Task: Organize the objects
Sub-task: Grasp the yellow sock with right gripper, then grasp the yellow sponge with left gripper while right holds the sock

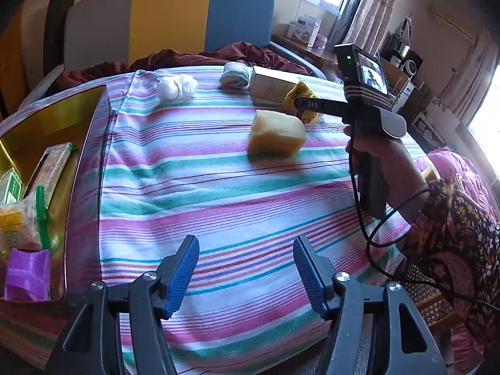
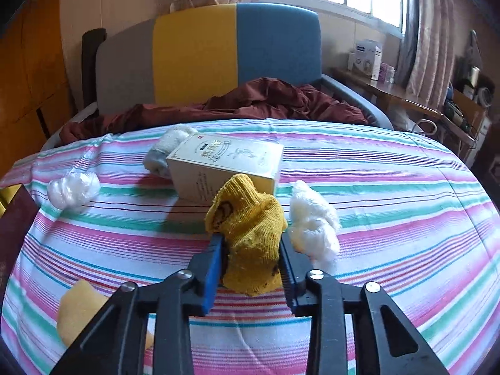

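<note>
Right tongs [image 2: 250, 268] clench a yellow sock [image 2: 250, 243] mid-bed, apparently bound for the gold box [image 1: 78, 125] at the left edge. Left tongs [image 1: 247, 268] hover released.

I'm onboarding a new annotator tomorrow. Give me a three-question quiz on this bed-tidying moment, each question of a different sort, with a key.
1. True or false: the right gripper has its jaws closed on the yellow sock.
2. Multiple choice: what lies directly behind the yellow sock in the right wrist view? A) a purple ribbon B) the cream printed box C) a green bottle
3. Fill in: the left gripper has its jaws ____ over the striped sheet, gripping nothing.

Key: 1 true; 2 B; 3 open.
</note>
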{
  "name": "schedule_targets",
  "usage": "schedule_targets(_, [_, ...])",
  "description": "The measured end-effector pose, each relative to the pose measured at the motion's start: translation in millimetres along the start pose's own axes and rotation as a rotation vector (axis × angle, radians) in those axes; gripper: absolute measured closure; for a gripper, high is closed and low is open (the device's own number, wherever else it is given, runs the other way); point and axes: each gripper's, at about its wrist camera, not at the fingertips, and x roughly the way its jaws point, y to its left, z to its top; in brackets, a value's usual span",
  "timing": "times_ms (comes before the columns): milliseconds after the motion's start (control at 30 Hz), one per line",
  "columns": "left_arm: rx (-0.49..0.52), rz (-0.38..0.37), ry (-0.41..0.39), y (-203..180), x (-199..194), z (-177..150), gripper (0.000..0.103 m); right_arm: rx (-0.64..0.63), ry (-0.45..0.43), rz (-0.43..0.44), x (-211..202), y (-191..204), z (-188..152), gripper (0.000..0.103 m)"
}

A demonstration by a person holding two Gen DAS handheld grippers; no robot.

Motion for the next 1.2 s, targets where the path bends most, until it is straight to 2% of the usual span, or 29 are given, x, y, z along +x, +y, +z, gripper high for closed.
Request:
schedule_targets(200, [-0.003,-0.010,0.007,-3,6,8,0.040,0.050,-0.019,0.030,-17,-11,-13,0.072])
schedule_targets(433, [0.010,0.004,-0.020,-13,20,30,0.039,0.191,-0.065,0.000,-46,-32,-39,0.073])
schedule_targets(600, [0.027,0.018,-0.027,-23,45,54,0.025,0.273,-0.082,-0.048,-58,-44,-54,0.073])
schedule_targets(733, [0.027,0.009,-0.013,-30,69,77,0.021,0.277,-0.090,-0.051,-59,-44,-56,0.073])
schedule_targets(900, [0.072,0.055,-0.017,-43,94,100,0.021,0.271,-0.091,-0.058,-59,-43,-58,0.072])
schedule_targets(967, [0.109,0.032,-0.024,-49,102,105,0.021,0.279,-0.094,-0.055,-59,-44,-58,0.072])
schedule_targets(1100, [0.154,0.065,-0.010,-56,120,108,0.020,0.296,-0.098,-0.050,-59,-47,-60,0.072])
schedule_targets(1200, [0.161,0.064,-0.032,-53,127,107,0.021,0.300,-0.098,-0.046,-59,-48,-60,0.072])
